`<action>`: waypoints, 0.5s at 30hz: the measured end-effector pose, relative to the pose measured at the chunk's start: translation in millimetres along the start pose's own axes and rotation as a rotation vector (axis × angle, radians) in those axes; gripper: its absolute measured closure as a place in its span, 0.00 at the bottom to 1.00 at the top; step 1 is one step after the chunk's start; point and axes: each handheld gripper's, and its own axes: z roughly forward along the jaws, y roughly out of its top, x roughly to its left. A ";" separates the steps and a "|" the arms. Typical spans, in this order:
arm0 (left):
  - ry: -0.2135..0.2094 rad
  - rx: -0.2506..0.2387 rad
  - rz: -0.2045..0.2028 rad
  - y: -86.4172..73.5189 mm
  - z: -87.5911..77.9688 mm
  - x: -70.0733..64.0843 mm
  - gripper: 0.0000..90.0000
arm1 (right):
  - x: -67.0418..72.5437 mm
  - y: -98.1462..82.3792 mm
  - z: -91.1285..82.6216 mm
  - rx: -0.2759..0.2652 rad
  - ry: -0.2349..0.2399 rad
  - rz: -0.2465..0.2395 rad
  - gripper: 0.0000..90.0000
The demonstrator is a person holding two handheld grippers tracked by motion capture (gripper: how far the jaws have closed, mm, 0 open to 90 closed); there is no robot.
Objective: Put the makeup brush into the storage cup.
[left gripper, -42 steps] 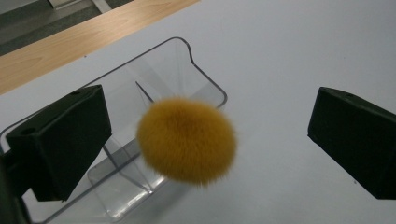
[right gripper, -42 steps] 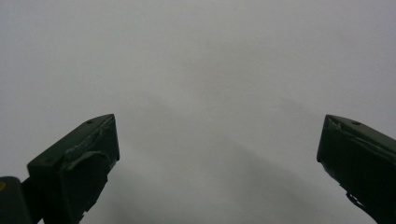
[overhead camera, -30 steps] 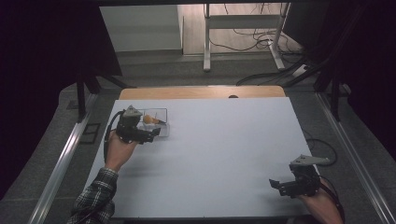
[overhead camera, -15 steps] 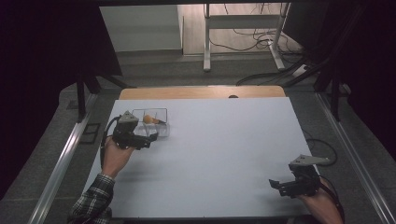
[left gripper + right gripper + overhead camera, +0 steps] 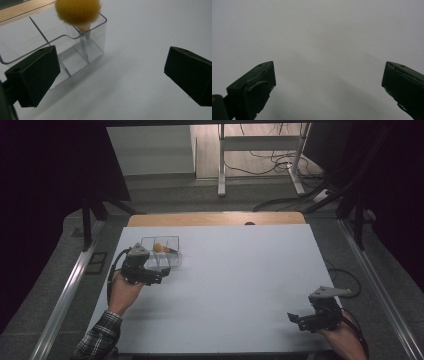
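Near the table's far-left corner our left gripper hangs open and empty just beside the clear organizer, where the orange-tufted brush already sits, so we judge the placing done and only the retreat left. Since a second ago it has drawn back from the organizer. Our right gripper, open and empty, stays by the near-right corner.
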 end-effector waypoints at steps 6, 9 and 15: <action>-0.035 -0.011 0.004 -6.0 -2.8 -3.1 0.02 | 0.5 0.0 0.4 0.003 0.000 -0.002 0.00; -0.050 -0.018 -0.012 -9.2 -4.9 -4.0 0.03 | 0.4 0.0 0.7 0.004 -0.003 -0.008 0.00; -0.066 -0.022 -0.028 -14.9 -9.9 -5.8 0.03 | 0.8 0.3 0.4 0.004 -0.003 -0.004 0.00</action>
